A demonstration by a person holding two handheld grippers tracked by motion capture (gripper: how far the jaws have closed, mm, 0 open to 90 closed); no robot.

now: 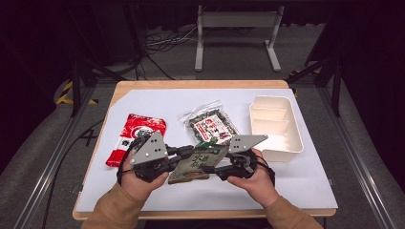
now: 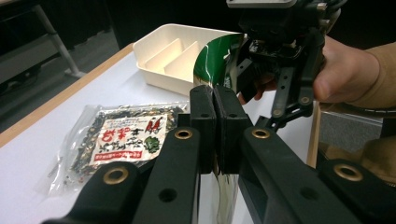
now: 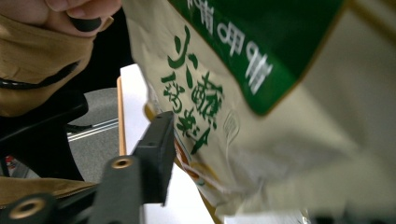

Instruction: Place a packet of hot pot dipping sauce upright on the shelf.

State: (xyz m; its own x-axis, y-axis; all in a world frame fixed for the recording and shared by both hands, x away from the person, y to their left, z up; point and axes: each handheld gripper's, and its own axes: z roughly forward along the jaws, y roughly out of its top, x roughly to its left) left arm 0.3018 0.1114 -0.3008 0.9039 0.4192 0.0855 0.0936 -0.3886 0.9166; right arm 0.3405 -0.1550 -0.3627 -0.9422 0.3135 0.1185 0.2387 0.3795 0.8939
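Note:
A cream and green snack packet (image 1: 198, 162) is held just above the table's front middle, between my two grippers. My left gripper (image 1: 188, 152) grips its left edge. In the left gripper view the jaws (image 2: 215, 121) are pressed together on the packet's thin film (image 2: 212, 60). My right gripper (image 1: 210, 168) holds the packet's right side, and it shows farther off in the left gripper view (image 2: 243, 70), clamped on the packet. In the right gripper view the packet (image 3: 280, 116) lies against one black finger (image 3: 156, 149); the other finger is hidden behind it.
A red packet (image 1: 136, 138) lies at the left on the white sheet. A clear packet of dark mix (image 1: 212, 125) (image 2: 123, 137) lies in the middle. A white divided tray (image 1: 291, 143) (image 2: 154, 42) stands at the right. A metal stand is on the floor beyond the table.

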